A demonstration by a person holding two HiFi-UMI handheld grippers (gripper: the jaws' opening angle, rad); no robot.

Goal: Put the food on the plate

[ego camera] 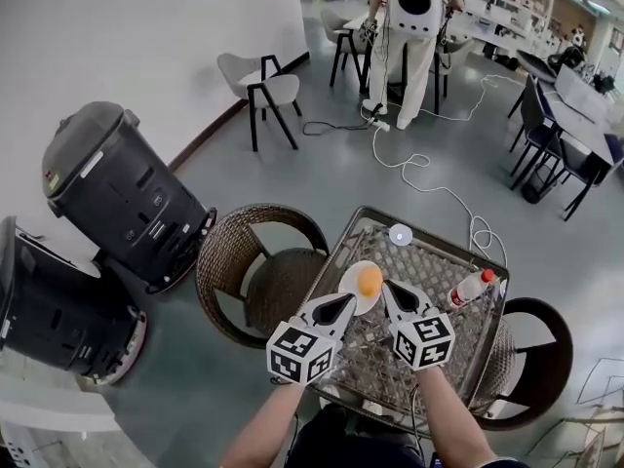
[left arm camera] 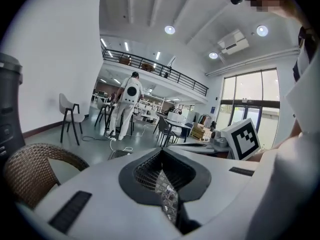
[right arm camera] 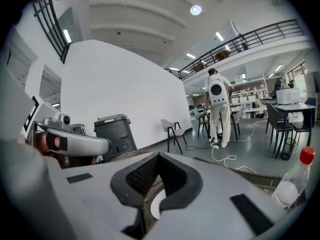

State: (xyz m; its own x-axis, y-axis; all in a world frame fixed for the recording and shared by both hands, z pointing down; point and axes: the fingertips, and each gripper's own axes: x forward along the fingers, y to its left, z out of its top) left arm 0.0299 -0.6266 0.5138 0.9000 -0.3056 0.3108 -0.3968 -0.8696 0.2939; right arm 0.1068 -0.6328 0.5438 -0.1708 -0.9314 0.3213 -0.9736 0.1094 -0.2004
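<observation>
Setting: wicker-framed table (ego camera: 439,266) with a see-through top. A wicker chair (ego camera: 255,271) stands on its left, and another is partly seen on its right.
Food: one round orange piece (ego camera: 370,280). What kind of food it is cannot be made out.
Where the food is: on the white plate (ego camera: 351,279), toward its far side, lying free and touched by neither gripper.
Plate: about mid-table, between the two gripper tips.
Left gripper (ego camera: 338,307): jaws clenched together with nothing between them, as its own view shows. The tip is at the plate's near-left rim; contact cannot be told.
Right gripper (ego camera: 398,293): jaws pressed together, empty. The tip is just beside the plate's right edge. Its own view shows a sliver of white plate below the pads.
Why held so: with the food lying on the plate, no grip is needed. The two empty tips flanking the plate read as a rest pose after delivery, or possibly as a way to steady the plate.
Other items: a clear bottle (ego camera: 473,286) with a red cap stands at the table's right side, apart from the plate. A small white disc (ego camera: 400,233) lies at the far side. Neither looks like food.
Task standing: appears complete for what is visible, since no other food shows on the table.
Risk: the piece is round and the tips sit close to the rim, so a nudge could roll it off.
Background: a person in white (ego camera: 414,27) stands well back among desks. Two dark bin-like units (ego camera: 107,193) stand by the left wall.
</observation>
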